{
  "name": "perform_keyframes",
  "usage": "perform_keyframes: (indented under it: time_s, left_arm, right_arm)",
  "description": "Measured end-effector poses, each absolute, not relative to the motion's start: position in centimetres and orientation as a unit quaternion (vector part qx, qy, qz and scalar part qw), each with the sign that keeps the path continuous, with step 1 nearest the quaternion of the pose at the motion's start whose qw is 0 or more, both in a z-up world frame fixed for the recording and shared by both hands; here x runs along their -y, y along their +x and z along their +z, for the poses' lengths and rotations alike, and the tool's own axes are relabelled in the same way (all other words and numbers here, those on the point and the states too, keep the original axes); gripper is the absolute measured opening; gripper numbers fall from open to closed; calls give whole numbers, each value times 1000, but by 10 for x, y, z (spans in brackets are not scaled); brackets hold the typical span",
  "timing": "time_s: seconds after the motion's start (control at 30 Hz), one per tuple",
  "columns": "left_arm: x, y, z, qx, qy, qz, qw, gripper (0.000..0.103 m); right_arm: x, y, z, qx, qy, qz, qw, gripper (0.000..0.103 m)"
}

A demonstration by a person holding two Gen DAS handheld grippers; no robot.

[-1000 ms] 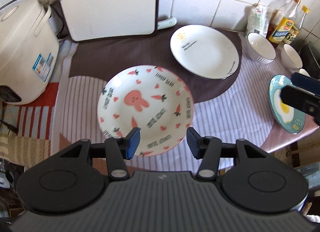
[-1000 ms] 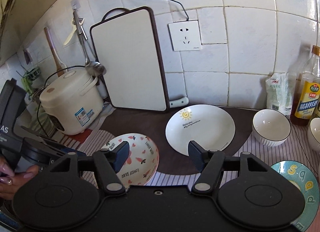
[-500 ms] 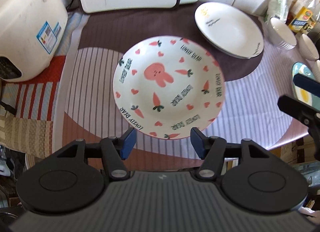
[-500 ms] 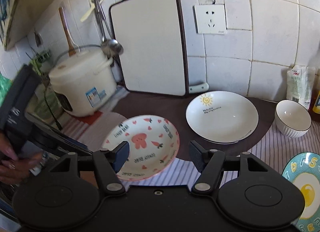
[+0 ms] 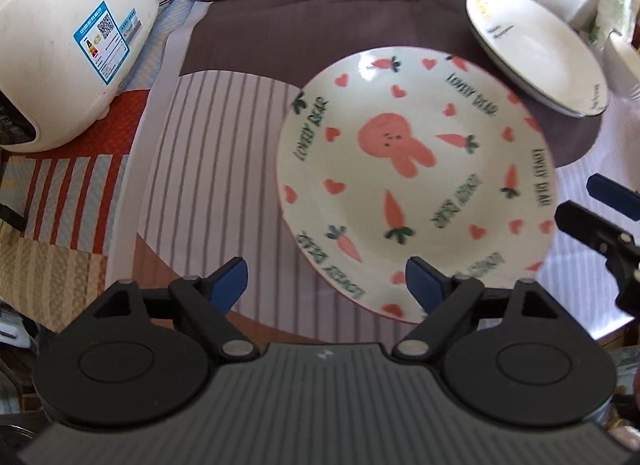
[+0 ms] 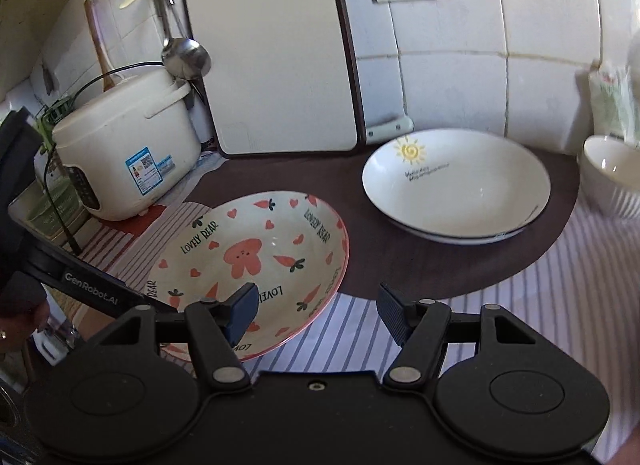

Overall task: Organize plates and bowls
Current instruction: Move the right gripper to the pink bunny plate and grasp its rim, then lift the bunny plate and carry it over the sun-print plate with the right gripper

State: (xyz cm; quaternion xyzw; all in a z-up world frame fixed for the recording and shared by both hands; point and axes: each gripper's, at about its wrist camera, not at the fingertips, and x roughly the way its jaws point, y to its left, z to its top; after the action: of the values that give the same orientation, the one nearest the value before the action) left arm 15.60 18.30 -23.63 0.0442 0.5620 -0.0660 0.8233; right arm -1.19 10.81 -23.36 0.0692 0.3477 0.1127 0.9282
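Observation:
A cream plate with a pink bunny, carrots and hearts (image 5: 416, 185) (image 6: 248, 265) lies on the striped cloth. My left gripper (image 5: 326, 283) hangs close over its near rim, pointing steeply down. Its jaws are opening, and the rim runs between them without touching the blue pads. My right gripper (image 6: 316, 307) is open at the plate's right side, one finger over the rim and nothing pressed. It also shows at the right edge of the left wrist view (image 5: 608, 201). A white plate with a sun (image 6: 456, 185) (image 5: 536, 49) sits behind on the dark mat. A white bowl (image 6: 608, 173) stands right of it.
A white rice cooker (image 5: 68, 37) (image 6: 124, 145) stands at the left. A white cutting board (image 6: 276, 53) leans on the tiled wall, and a ladle (image 6: 186, 57) hangs beside it. A packet (image 6: 612, 101) stands behind the bowl. A hand (image 6: 16, 321) holds the left gripper's body.
Both grippers have come down toward the bunny plate, which now looks much larger in both views. The left jaws have spread wider. The right jaws kept their gap.

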Motion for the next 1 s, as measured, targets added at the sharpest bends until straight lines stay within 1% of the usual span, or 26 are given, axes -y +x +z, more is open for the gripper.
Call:
perform_keyframes:
  time_s: [0.1,0.17,0.27,0.4,0.5,0.57,0.6,0.63,0.67,0.7,0.73,0.83,0.87,1.0]
  left_arm:
    - [-188,163,-244,-570,44,-56,818,92]
    - [-194,168,-247,-573,25,-49,818,92]
    - [-201,174,-250,-576,6,-51,816,92]
    - [-206,181,-251,-568,-2,-43,822,87]
    - [-202,185,-246,-551,8,-40,833,73]
    - [-207,190,-249,-549,-20,-45,834,68]
    - [-210,194,-250,-548,-37,-51,834,60]
    - [-213,196,-250,-549,-52,-56,832,53]
    - [-215,198,-250,-549,-59,-59,831,49]
    - [-215,198,-249,-549,-65,-64,831,37]
    - [-217,198,-249,-552,-77,-66,828,36]
    - [-218,197,-251,-550,-79,-69,829,35]
    - [-219,196,-252,-547,-81,-72,830,35]
    - [-220,193,-253,-539,-87,-69,835,35]
  right_arm:
    - [-108,-5,-245,-358,84,110,924,70]
    - [-109,-2,-249,-363,87,110,921,70]
    - [-111,6,-255,-377,96,115,914,70]
    - [-111,16,-264,-387,117,114,907,70]
    - [-112,22,-265,-388,122,110,907,70]
    - [-114,25,-266,-387,120,110,908,70]
    - [-114,27,-266,-387,121,110,907,69]
    - [-114,28,-266,-388,122,109,907,62]
    - [-115,30,-266,-390,123,111,906,48]
    - [-115,32,-266,-395,124,115,903,39]
    - [-116,34,-266,-402,125,115,900,27]
    - [-112,35,-266,-412,150,107,893,23]
    - [-110,36,-267,-413,167,103,889,23]
    - [-110,36,-270,-413,168,107,889,23]
